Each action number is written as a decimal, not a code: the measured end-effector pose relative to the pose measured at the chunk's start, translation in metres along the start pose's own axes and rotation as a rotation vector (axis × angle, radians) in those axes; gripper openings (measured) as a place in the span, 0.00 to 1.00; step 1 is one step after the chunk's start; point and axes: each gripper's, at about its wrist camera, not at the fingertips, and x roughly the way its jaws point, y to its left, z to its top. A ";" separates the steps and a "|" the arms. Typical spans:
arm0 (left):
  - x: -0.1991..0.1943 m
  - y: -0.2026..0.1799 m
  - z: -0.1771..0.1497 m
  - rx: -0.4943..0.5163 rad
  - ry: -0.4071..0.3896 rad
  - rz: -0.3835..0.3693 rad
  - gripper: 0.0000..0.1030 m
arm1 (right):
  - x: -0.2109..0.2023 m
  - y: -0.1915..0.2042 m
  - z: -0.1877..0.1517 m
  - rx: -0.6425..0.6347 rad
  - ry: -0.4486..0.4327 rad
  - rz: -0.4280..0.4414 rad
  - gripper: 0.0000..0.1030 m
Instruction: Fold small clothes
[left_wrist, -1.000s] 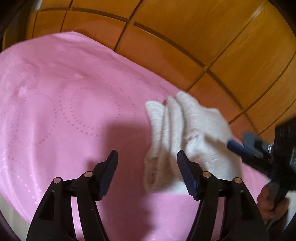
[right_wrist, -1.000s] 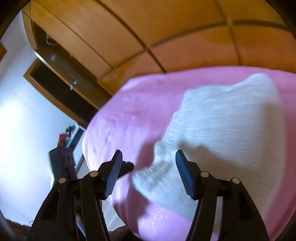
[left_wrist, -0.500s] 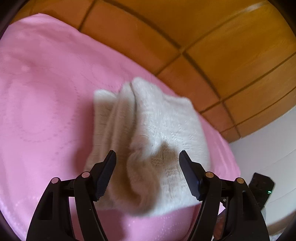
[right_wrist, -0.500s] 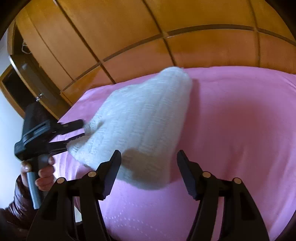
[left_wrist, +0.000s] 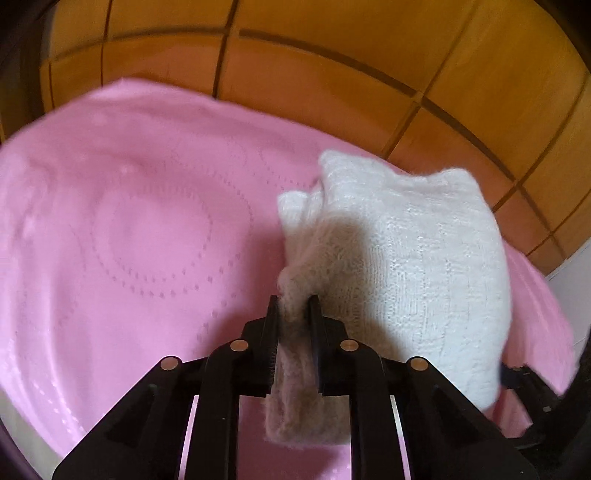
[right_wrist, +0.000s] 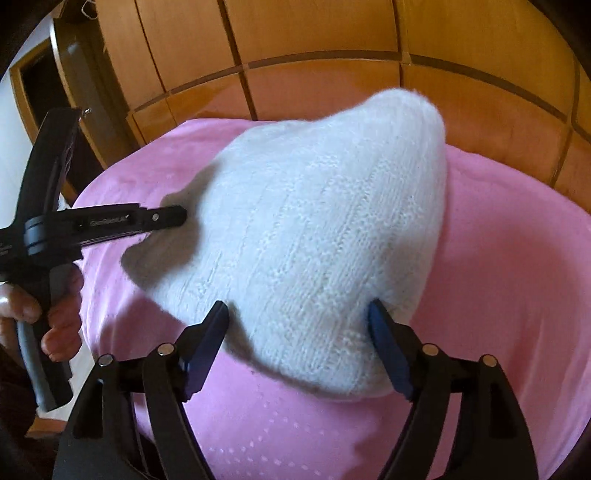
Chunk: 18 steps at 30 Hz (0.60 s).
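Cataloguing the scene around one landmark, the pink bedspread: we record a white knitted garment lying on it, toward the side nearest the wooden panelled wall, which rises just behind the spread

Item, left gripper: we find its jaws narrow, having just been closing, with a bunched fold of the garment's near edge pinched between the pads; the pinched knit stands up from the bedspread and a tail of it hangs down between the black fingers

Item, right gripper: we find its jaws wide, having just been opening; the blue-padded fingers straddle the garment's lower corner, low over the bedspread; whether the pads touch the knit we cannot tell, and nothing is clamped

Item, garment as seen from the right wrist: a ribbed, rounded mound, one end peaked toward the wall

Item, person's hand: wrapped round the left gripper's handle, just off the bedspread's edge; that gripper's fingers reach the garment's shaded side
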 end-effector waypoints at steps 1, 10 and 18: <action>-0.002 -0.001 0.000 0.011 -0.005 0.007 0.13 | -0.004 -0.002 0.003 0.001 0.004 0.008 0.75; -0.005 -0.011 -0.005 0.094 -0.053 0.108 0.37 | -0.034 -0.047 0.076 0.115 -0.087 0.044 0.65; 0.001 -0.005 -0.005 0.115 -0.041 0.119 0.47 | 0.052 -0.052 0.123 0.092 0.059 -0.067 0.54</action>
